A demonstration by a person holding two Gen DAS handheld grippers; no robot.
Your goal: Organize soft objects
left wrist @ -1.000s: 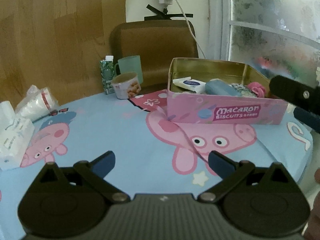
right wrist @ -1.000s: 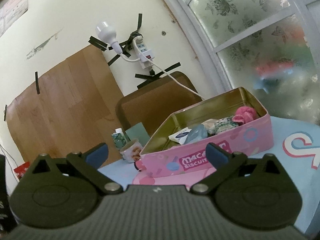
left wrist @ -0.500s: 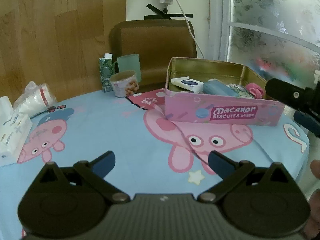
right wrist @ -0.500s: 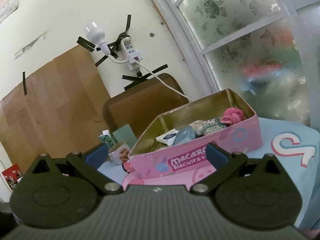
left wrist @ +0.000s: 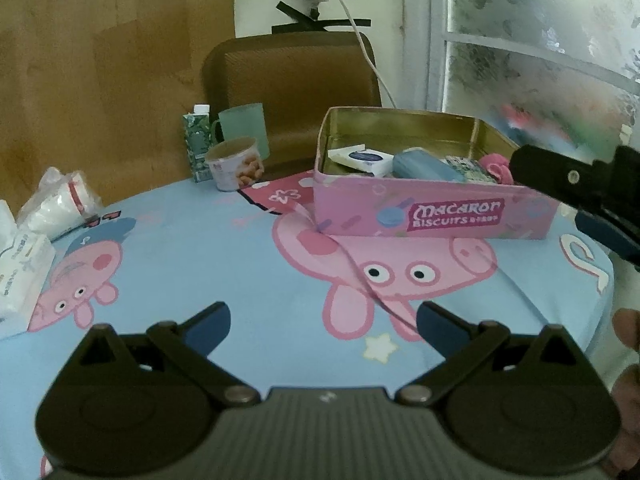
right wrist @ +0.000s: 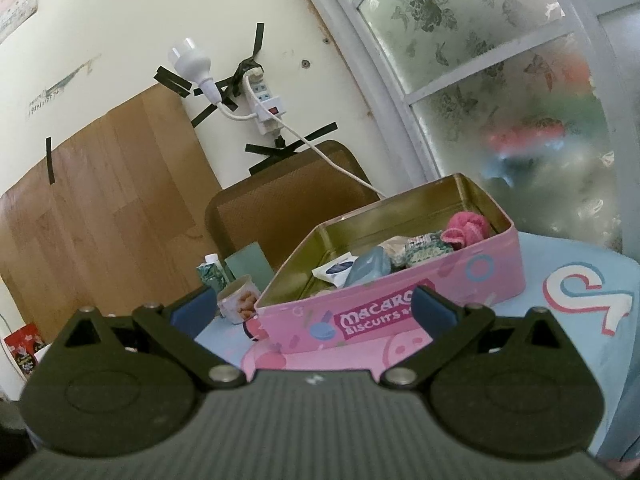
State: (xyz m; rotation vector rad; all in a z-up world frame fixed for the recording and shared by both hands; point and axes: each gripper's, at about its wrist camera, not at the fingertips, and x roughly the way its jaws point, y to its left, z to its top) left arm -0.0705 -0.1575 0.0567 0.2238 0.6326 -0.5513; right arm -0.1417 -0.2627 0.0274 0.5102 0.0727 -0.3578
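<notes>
Both grippers' fingers (left wrist: pixel 208 322) gape empty before biscuit tin (left wrist: pixel 432 210); cup (left wrist: pixel 236 164) beside.

Round table (left wrist: pixel 192 240) under a pale blue cartoon-pig cloth, with a brown mesh-backed chair (left wrist: pixel 296 80) pushed in behind. Cream wall (right wrist: pixel 120 40) beyond, part-covered by a wood-grain panel (right wrist: pixel 100 200) taped at its edge, and carrying a white power strip (right wrist: pixel 266 106) fixed with crossed black tape, a bare white plug (right wrist: pixel 192 60) taped beside it and a white cord (right wrist: pixel 332 160) trailing down toward the chair. Frosted, flower-patterned window (right wrist: pixel 500 80) in a white frame to the right, lit by soft daylight, with blurred red and green shapes behind the glass.
</notes>
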